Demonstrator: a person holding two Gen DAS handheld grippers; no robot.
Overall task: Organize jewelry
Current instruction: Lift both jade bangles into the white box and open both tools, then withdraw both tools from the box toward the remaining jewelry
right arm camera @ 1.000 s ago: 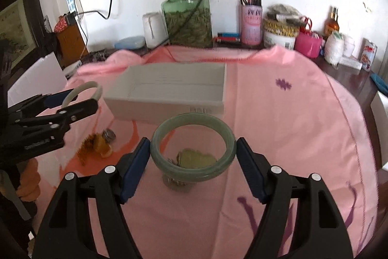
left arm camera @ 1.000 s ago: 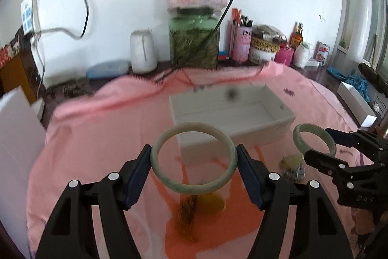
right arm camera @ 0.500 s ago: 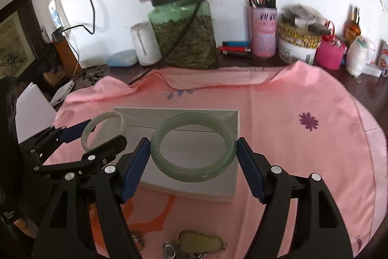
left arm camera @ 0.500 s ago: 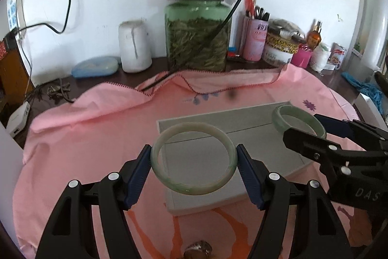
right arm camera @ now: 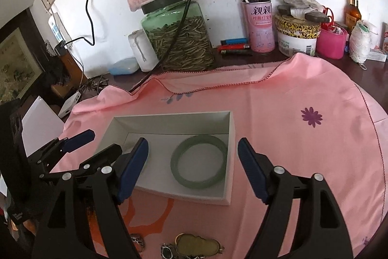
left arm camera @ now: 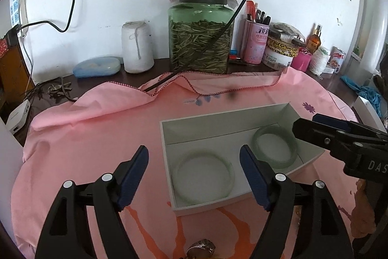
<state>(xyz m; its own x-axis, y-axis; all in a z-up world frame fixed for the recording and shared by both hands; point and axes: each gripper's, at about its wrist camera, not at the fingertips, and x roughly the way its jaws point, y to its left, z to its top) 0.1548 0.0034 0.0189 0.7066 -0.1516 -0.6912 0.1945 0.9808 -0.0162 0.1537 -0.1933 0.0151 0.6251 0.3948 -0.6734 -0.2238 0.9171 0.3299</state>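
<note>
A white open box [left arm camera: 167, 135] [right arm camera: 231, 128] lies on the pink cloth. Two jade bangles lie flat inside it: a pale one [left arm camera: 203, 176] on the left and a greener one [left arm camera: 275, 146] [right arm camera: 198, 161] on the right. My left gripper [left arm camera: 194, 174] is open and empty above the pale bangle; it also shows in the right wrist view [right arm camera: 97, 145]. My right gripper [right arm camera: 192, 166] is open and empty above the greener bangle; it shows in the left wrist view [left arm camera: 315, 125]. In the right wrist view the pale bangle is hidden behind the left finger.
Loose jewelry lies on the cloth near the front: a ring [left arm camera: 201, 246] [right arm camera: 138, 240] and a yellow pendant [right arm camera: 196, 244]. A green glass jar [left arm camera: 200, 38], a white cup [left arm camera: 137, 47], a pink pen can [right arm camera: 259, 26] and tins stand along the back wall.
Both grippers opened and let their bangles go; the bangles now lie in the box. Both grippers moved forward over the box.
</note>
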